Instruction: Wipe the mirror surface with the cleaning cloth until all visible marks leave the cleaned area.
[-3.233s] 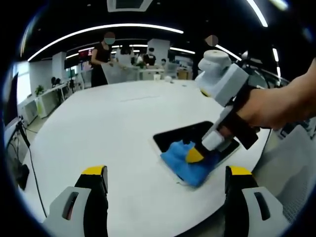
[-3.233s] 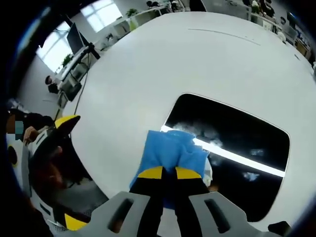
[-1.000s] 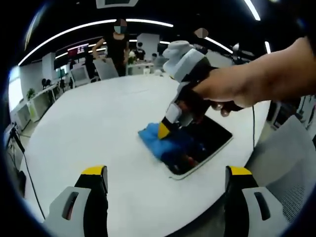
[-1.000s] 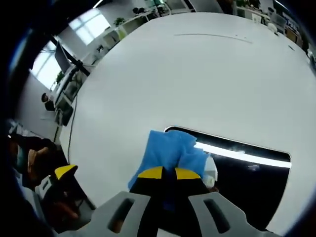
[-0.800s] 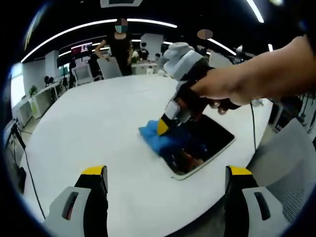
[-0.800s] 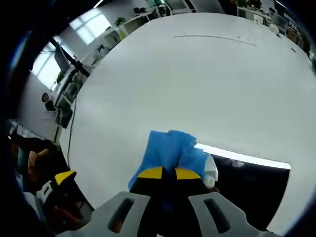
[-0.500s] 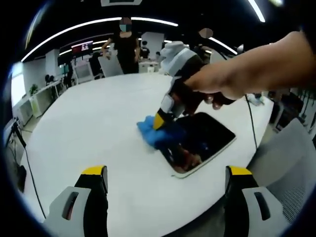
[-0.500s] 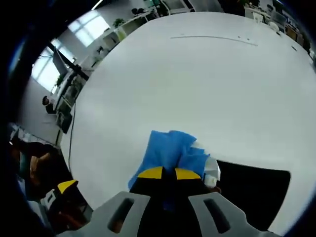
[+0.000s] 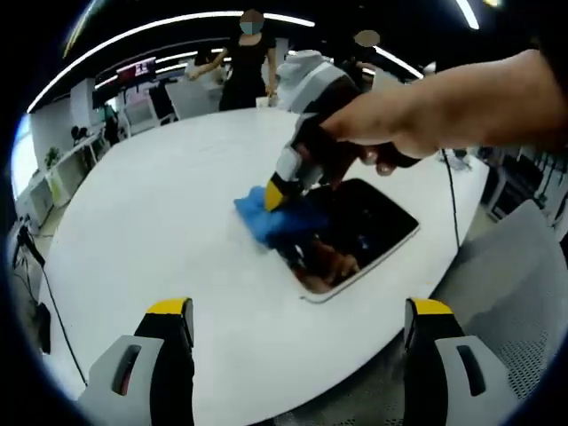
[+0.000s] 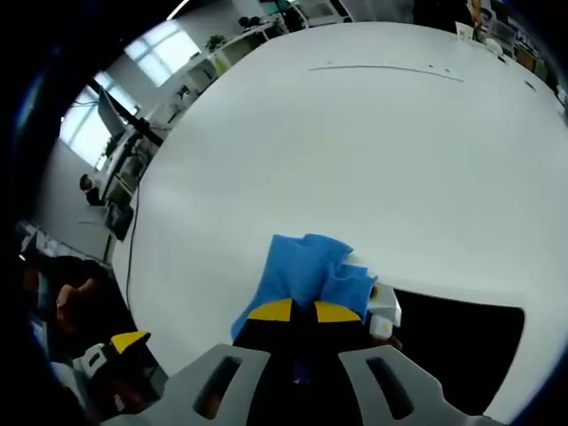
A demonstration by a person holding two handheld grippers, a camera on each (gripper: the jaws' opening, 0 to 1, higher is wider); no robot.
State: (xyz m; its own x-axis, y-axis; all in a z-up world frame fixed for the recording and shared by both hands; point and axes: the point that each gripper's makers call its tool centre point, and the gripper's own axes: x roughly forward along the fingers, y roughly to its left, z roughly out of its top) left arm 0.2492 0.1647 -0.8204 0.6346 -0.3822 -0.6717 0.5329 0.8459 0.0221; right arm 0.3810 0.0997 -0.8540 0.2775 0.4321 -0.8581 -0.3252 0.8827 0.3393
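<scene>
Left gripper view showed the right gripper (image 9: 271, 197) pinching the blue cleaning cloth (image 9: 262, 217) at the far-left corner of the mirror (image 9: 359, 231), which lay on the white table (image 9: 151, 204) near its right edge. The left gripper (image 9: 300, 355) hung spread and empty above the near table edge, well apart from the work.

Right gripper view showed the right gripper's jaws pressed together on the cloth (image 10: 306, 266), with the dark mirror (image 10: 453, 346) to the right of it and mostly bare table (image 10: 355, 133) beyond.

Change noted: 3.2 s ago the cloth sat over the near part of the glass; over the last 1 s it travelled to the far-left corner and now overhangs the frame onto the table. Pale smears that showed around the reflected light strip 3.2 s ago could not be confirmed now, as less glass was in view.

Judgement: 1 wiping stroke appeared to have run off the mirror's edge. Reflections in the glass made remaining marks hard to rule out, so a return pass seemed due.
</scene>
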